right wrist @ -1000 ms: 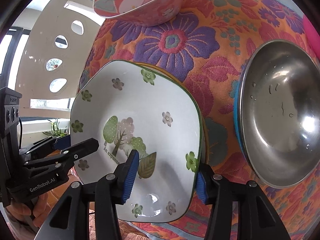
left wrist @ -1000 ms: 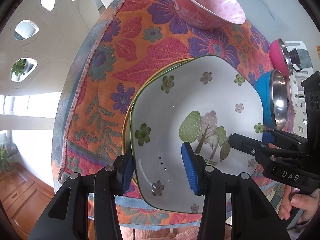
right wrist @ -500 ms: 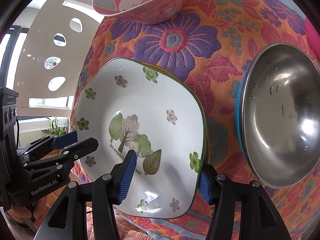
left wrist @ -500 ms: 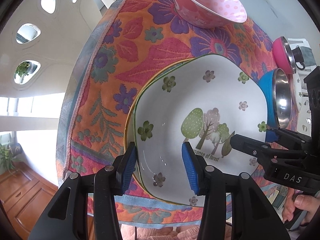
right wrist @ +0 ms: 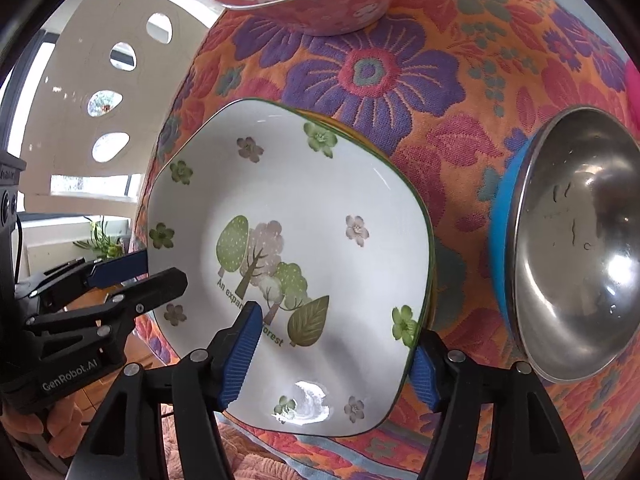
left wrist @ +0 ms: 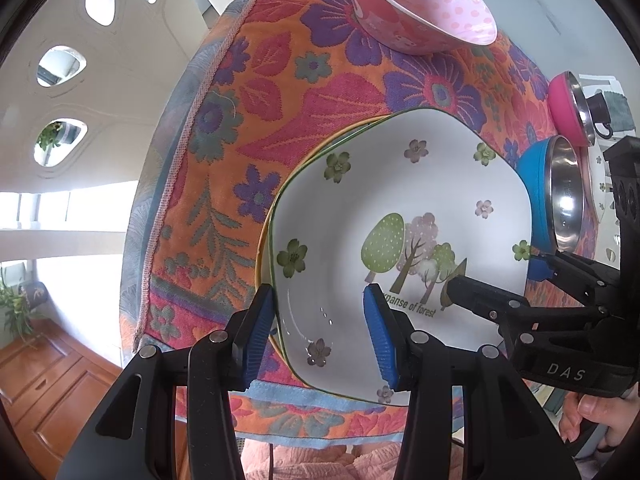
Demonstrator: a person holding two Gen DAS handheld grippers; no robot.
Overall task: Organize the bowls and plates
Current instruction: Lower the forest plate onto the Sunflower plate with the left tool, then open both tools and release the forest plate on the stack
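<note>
A white squarish plate point(left wrist: 404, 216) with painted trees and small flowers lies on top of a yellow-rimmed plate point(left wrist: 262, 240) on the flowered tablecloth. My left gripper point(left wrist: 320, 332) is open, its jaws astride the plate's left rim. My right gripper point(right wrist: 336, 348) is open, astride the plate's point(right wrist: 312, 216) right rim. Each gripper shows in the other's view, the right gripper point(left wrist: 516, 280) and the left gripper point(right wrist: 120, 276). I cannot tell whether the pads touch the rim.
A pink cartoon bowl point(left wrist: 420, 4) stands at the far side of the cloth point(left wrist: 248, 120). A blue steel-lined bowl point(right wrist: 572, 248) sits right of the plates, with a pink steel-lined bowl point(left wrist: 568, 108) beyond it. The table edge runs along the left and front.
Both grippers have drawn back a little toward the front edge, so the plates sit farther along the jaws. The plates have stayed in place on the cloth.
</note>
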